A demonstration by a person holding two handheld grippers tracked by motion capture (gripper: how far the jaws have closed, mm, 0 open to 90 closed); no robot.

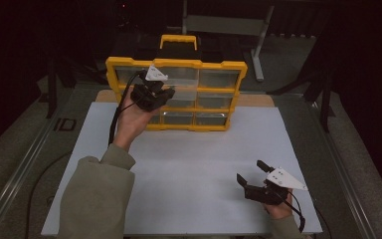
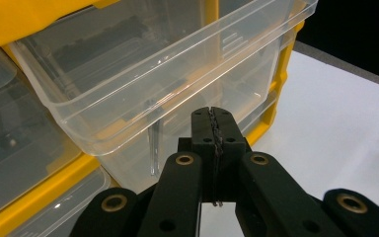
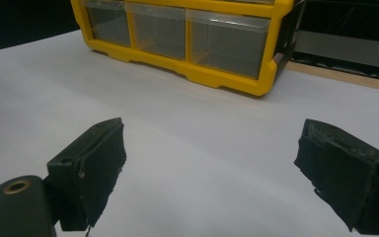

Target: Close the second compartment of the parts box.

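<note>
Near my right hand, low on the white surface (image 1: 189,164), my right tool (image 1: 252,178) hovers with its jaws spread wide and nothing between them, bare board showing in the gap. Farther off and to the left, my left tool (image 1: 165,94) is raised against the front of the yellow drawer cabinet (image 1: 176,63), its jaws pressed together and gripping nothing that I can see. Just beyond its tips a clear plastic drawer (image 2: 143,84) stands pulled partway out of the frame. Farthest back, the cabinet stands upright at the far edge of the surface.
</note>
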